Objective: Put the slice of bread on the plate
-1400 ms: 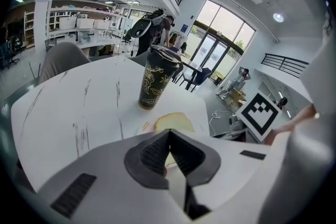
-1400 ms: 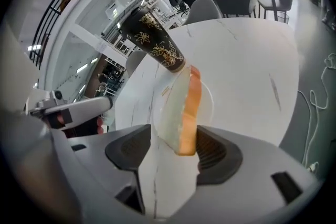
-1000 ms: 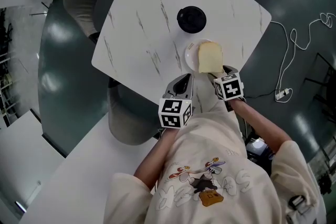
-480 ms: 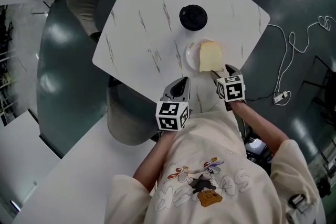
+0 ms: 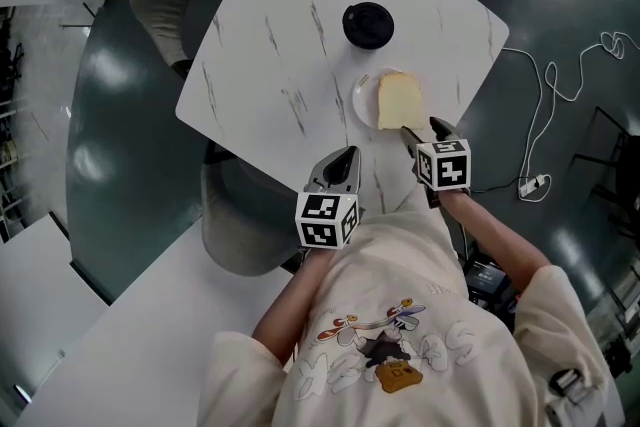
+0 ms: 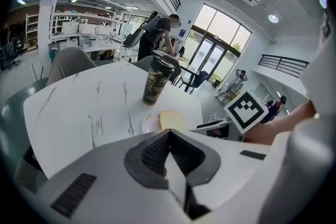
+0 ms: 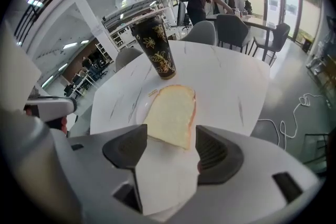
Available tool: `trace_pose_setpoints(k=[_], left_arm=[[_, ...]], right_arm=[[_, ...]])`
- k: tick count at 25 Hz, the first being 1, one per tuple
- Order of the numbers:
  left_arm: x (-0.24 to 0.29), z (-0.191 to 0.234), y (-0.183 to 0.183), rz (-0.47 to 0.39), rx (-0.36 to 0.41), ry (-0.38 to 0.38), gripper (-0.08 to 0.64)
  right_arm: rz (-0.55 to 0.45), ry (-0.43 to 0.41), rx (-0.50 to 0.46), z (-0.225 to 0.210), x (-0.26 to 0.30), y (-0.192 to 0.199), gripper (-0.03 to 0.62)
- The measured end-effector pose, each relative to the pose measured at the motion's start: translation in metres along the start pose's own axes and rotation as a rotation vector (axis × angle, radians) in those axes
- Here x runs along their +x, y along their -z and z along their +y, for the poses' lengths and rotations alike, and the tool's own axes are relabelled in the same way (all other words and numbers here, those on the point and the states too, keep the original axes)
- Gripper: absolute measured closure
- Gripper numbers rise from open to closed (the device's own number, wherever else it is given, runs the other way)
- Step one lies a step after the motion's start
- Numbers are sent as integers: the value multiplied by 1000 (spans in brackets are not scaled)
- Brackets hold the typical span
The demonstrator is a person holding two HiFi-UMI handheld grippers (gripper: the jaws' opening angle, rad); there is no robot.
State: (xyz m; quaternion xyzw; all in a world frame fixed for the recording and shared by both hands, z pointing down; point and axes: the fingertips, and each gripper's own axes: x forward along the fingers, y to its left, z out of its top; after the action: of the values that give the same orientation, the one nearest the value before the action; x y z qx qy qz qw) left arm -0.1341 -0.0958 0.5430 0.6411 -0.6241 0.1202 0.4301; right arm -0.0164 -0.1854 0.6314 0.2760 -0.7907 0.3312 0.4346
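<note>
bread point(image 5: 399, 101) on plate point(image 5: 360, 101) nr table point(image 5: 280, 35) edge; right gripper point(image 5: 424, 129) jaws released, left gripper point(image 5: 344, 157) jaws clenched empty.

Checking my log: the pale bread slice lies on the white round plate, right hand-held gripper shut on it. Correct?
No. The pale bread slice lies on the white round plate, but the right hand-held gripper is open; right gripper view shows it.
</note>
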Motion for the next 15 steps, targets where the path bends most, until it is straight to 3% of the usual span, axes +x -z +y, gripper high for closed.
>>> trace_pose_setpoints(k=[7, 15], left_arm=[[-15, -8, 6, -28, 21, 29, 552], [-39, -18, 20, -61, 42, 66, 552]], right_arm=[[-177, -44, 14, 31, -41, -17, 305], [-273, -22, 18, 62, -76, -2, 432]])
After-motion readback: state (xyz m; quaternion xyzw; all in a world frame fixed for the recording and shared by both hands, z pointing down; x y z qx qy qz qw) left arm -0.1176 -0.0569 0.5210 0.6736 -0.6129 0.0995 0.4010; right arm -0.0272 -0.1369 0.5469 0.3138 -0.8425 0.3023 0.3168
